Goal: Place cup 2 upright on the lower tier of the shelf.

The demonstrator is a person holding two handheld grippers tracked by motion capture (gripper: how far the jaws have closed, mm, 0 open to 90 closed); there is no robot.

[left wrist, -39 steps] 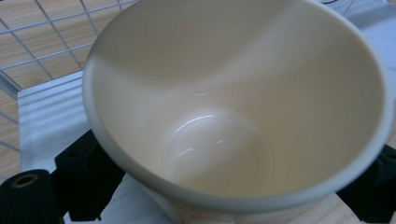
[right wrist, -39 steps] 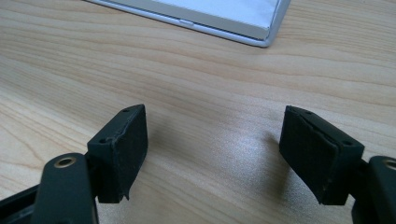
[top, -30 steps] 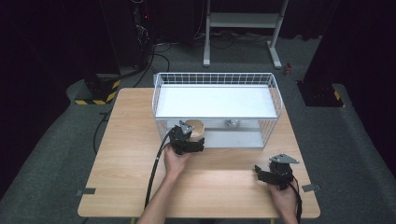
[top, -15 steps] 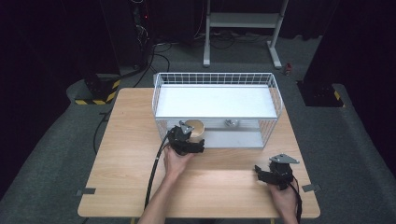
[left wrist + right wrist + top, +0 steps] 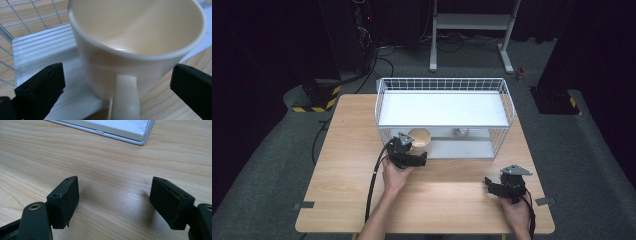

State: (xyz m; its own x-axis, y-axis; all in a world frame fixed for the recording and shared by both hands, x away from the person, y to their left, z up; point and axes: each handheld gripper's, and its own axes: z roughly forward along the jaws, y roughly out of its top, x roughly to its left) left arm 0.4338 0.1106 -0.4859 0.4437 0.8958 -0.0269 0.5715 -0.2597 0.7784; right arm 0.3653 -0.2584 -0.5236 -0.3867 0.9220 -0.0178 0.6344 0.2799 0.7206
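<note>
Cream mug point(image 5: 135, 52) sits at the front edge of the wire basket's point(image 5: 507, 100) lower white shelf point(image 5: 37, 50), handle point(image 5: 124, 97) facing you. Your left tongs point(image 5: 413, 152) are released, jaws spread either side of the mug, not touching it. Right tongs point(image 5: 501, 187) also released, empty, resting low over the wooden surface point(image 5: 105, 157), well apart from the mug. Looks like the approach-to-grasp step. Next: ease forward, centre the body or handle between the jaws, then clench.

A cream mug point(image 5: 135, 50) stands between the left gripper's point(image 5: 117, 82) spread jaws, handle point(image 5: 124, 97) facing the camera, its base half on the white rack's ledge point(image 5: 42, 47), half over the wooden bench point(image 5: 162, 102).
</note>
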